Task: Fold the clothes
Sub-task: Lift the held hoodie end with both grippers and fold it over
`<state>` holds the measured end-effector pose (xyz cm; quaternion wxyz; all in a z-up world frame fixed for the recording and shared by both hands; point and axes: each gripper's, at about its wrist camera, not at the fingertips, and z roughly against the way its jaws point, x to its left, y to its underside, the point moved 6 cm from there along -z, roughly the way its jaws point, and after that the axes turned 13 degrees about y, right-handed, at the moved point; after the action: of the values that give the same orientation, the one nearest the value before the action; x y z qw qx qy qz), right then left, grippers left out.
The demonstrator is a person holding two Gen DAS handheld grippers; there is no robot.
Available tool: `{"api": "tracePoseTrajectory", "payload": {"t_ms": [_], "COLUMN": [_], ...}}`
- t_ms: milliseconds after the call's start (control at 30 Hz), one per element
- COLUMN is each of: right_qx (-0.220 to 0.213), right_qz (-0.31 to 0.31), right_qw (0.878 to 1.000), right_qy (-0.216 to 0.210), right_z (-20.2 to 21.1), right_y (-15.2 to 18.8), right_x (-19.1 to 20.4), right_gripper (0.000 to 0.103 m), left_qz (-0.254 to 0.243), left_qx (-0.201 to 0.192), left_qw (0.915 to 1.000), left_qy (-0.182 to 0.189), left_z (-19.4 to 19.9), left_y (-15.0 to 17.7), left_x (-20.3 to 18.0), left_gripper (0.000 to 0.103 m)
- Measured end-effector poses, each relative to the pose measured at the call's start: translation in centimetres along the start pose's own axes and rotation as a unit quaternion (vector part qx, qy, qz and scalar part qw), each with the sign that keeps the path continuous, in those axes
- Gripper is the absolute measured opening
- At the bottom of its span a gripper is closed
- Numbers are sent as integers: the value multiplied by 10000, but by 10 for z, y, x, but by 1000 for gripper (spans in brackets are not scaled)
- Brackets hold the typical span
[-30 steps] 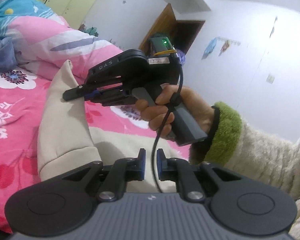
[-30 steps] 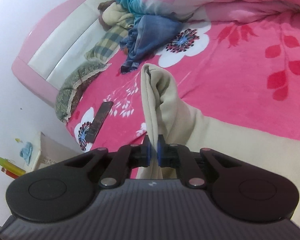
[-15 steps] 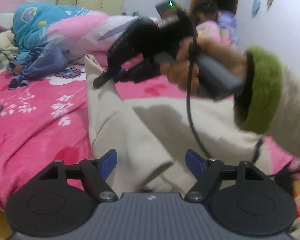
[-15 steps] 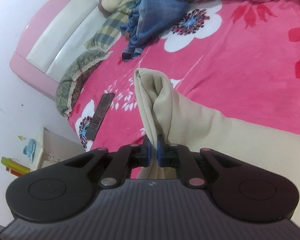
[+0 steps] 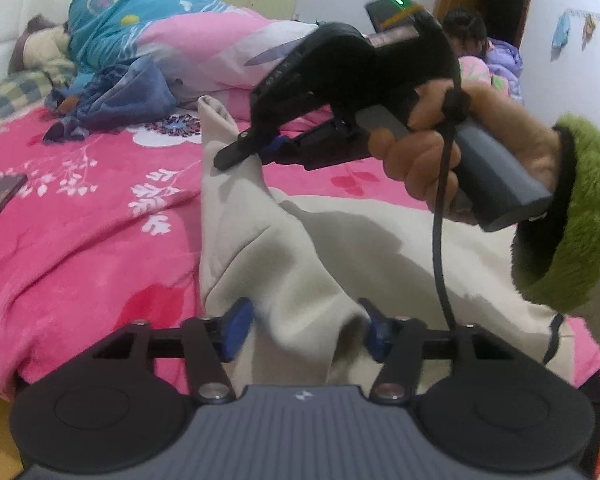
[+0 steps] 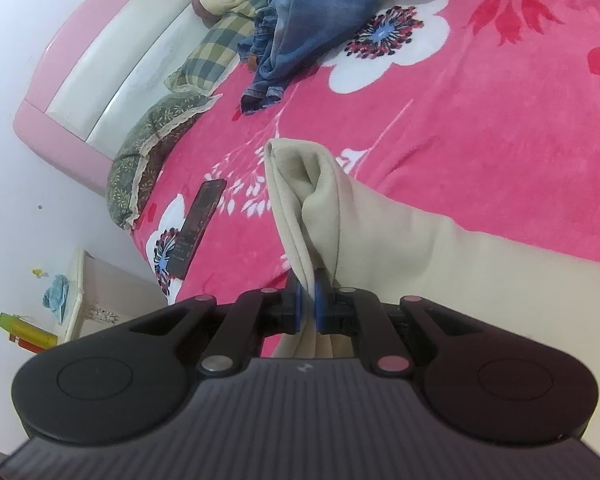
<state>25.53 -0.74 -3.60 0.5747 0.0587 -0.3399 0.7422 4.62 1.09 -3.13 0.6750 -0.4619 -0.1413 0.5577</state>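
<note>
1. My right claw (image 6: pixel 307 308): black two-finger tool with blue pads, closed tight on a pinch of the beige cotton-knit garment (image 6: pixel 440 264). The pinched cloth stands up from the claw in a soft peak; the rest trails back onto the bed.

2. My left claw (image 5: pixel 306 328): same make, blue pads spread wide, gripping nothing. A loose fold of the garment sags between the pads, touching neither that I can tell.

3. My right hand (image 5: pixel 432 160), seen from the left camera: wrapped round the grey handle, green fleece cuff at the wrist, black cable hanging down.

4. The garment, located: spread over the near edge of the bed with the pink flowered blanket (image 5: pixel 80 232), one end lifted off it.

5. Beyond the garment on the blanket: a dark flat phone-like slab (image 6: pixel 198 226); further, a crumpled blue denim garment (image 6: pixel 296 40); then a checked pillow (image 6: pixel 208 60) and a green patterned one at the pink headboard.

6. Progress, as judged: one fold is in hand, cloth raised but not laid down. How many folds lie beneath, I cannot tell. The denim lies unfolded.

7. Writing: raised letters on the right claw's body, too blurred to read. None other legible.
</note>
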Motion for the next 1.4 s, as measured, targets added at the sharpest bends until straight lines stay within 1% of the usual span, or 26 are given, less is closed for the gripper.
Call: {"api": "tracePoseTrajectory", "payload": {"t_ms": [100, 133, 167, 200, 233, 333, 367, 500, 700, 933, 1100, 1267, 1400], "right_qx": [-6, -9, -12, -19, -30, -80, -111, -261, -529, -1019, -1375, -1740, -1984], "right_qz": [21, 29, 40, 51, 57, 46, 53, 27, -296, -753, -998, -1310, -1587], "right_qw": [10000, 10000, 10000, 10000, 10000, 9999, 9999, 9997, 9980, 9910, 9842, 9746, 9660], "right_qy": [33, 39, 45, 51, 53, 40, 28, -32, -198, -426, -497, -524, -471], "right_z": [1, 1, 1, 2, 2, 6, 8, 25, 61, 115, 152, 188, 213], "right_y": [0, 0, 0, 0, 0, 1, 1, 2, 10, 23, 34, 50, 69], "right_x": [1, 1, 2, 1, 1, 0, -1, -7, -33, -71, -99, -135, -167], "right_gripper": [5, 5, 5, 5, 5, 5, 5, 5, 5, 5, 5, 5, 5], "left_qz": [-113, -80, -18, 51, 130, 280, 249, 230, 202, -264, -595, -963, -1131], "left_qx": [-102, -151, -195, -237, -266, -312, -318, -411, -469, -487, -371, -183, 47], "left_qw": [9997, 9995, 9994, 9991, 9990, 9989, 9991, 9988, 9972, 9930, 9866, 9775, 9693], "left_qy": [-216, -256, -298, -337, -346, -192, -135, 162, 551, 1047, 1472, 1866, 2182], "left_z": [-3, -3, -2, -1, 0, 4, 5, 13, 19, 18, 9, 14, 7], "left_y": [1, 1, 2, 2, 2, 1, 0, -6, -16, -34, -43, -44, -42], "left_x": [-3, -3, -1, 2, 5, 10, 10, 2, -16, -58, -96, -105, -109], "left_gripper": [62, 56, 47, 41, 30, 20, 18, 16, 16, 16, 16, 16, 16]}}
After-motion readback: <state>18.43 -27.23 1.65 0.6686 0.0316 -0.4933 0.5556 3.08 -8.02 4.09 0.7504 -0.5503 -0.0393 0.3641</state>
